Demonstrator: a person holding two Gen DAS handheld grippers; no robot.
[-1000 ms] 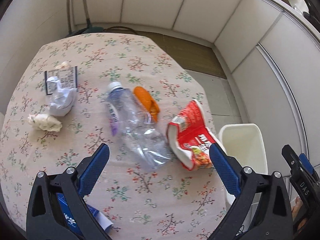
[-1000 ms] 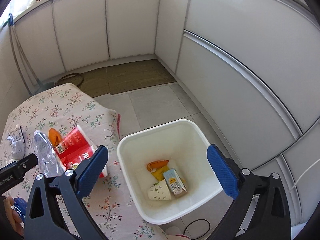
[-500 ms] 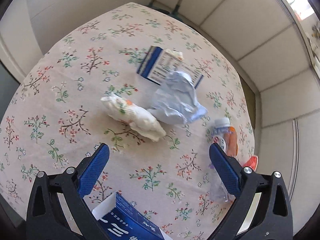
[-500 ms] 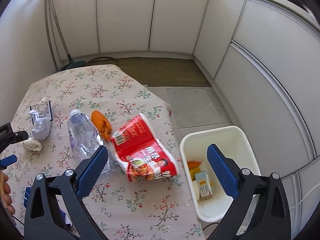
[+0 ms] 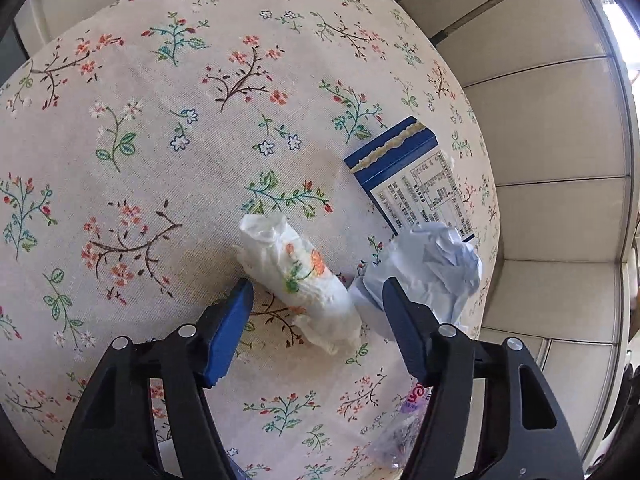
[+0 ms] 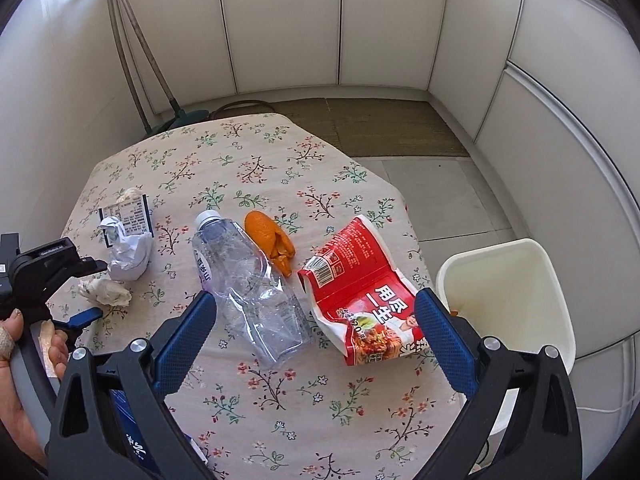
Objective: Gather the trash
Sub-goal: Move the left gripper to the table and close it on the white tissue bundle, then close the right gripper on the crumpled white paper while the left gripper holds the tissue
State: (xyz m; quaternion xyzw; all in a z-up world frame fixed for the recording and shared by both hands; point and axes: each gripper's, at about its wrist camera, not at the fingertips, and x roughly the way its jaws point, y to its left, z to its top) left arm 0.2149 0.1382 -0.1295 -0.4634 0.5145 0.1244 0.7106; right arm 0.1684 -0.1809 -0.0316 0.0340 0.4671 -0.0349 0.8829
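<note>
Reaching hand: the left gripper [image 5: 318,294] pointed down at the floral tablecloth [image 5: 160,140], its jaws just closing in, a rolled napkin [image 5: 298,276] between the blue pads but not yet pinched.
Napkin: lay on the cloth, touching a crumpled pale-blue paper wad [image 5: 424,272] on its right.
Blue box [image 5: 412,180]: lay flat just beyond the wad.
Right gripper [image 6: 316,320]: hovered with jaws spread wide, empty, above a crushed clear bottle [image 6: 248,284] and a red noodle packet [image 6: 360,296].
Orange peel [image 6: 270,242]: rested between the bottle and the packet.
White bin [image 6: 508,292]: stood on the floor beside the table's right edge.
</note>
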